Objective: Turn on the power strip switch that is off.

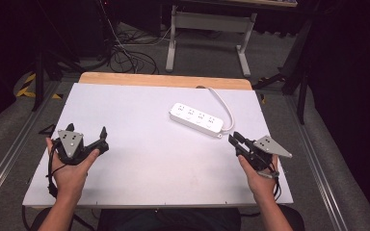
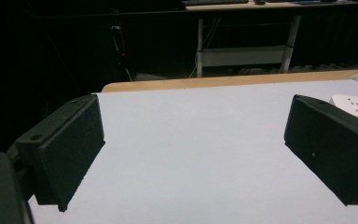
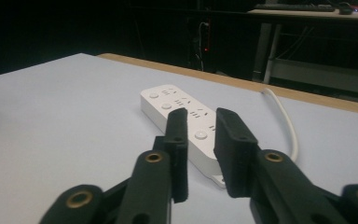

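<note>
on the table: 1 power strip, 2 grippers, left gripper, right gripper.

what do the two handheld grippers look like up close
Both the left gripper and the right gripper are black, each topped by a grey three-cornered plate with small dark holes. The jaws are flat black blocks with matte, rough-looking faces on arms with brass-coloured pivot rings. Black cables trail by the wrists. The forearms are bare, with no sleeves.

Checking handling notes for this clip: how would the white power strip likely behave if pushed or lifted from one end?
The power strip looks like a rigid, flat plastic bar, so it should probably slide rather than roll or tip. Its smooth casing may slip between claw pads. The attached cable curves off the table edge and would likely drag or swing the strip.
</note>
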Demonstrator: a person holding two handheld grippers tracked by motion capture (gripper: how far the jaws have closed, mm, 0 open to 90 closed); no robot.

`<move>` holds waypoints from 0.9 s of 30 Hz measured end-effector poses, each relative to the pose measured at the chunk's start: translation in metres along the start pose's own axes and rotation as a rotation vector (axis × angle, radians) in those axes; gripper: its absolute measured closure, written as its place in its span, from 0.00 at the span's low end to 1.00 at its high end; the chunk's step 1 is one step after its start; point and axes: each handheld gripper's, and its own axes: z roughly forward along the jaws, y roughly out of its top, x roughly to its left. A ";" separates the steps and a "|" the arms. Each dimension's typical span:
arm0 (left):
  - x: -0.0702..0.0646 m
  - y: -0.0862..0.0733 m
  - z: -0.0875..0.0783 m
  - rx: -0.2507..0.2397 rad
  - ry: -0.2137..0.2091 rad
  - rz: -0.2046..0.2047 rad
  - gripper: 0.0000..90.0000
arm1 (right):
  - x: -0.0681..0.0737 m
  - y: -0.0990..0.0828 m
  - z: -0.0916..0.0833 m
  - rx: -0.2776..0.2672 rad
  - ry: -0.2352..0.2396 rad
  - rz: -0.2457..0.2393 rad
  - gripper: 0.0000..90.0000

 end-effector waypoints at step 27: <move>0.001 0.000 0.001 0.005 0.000 0.010 0.07 | 0.017 0.033 0.003 0.185 0.045 0.005 1.00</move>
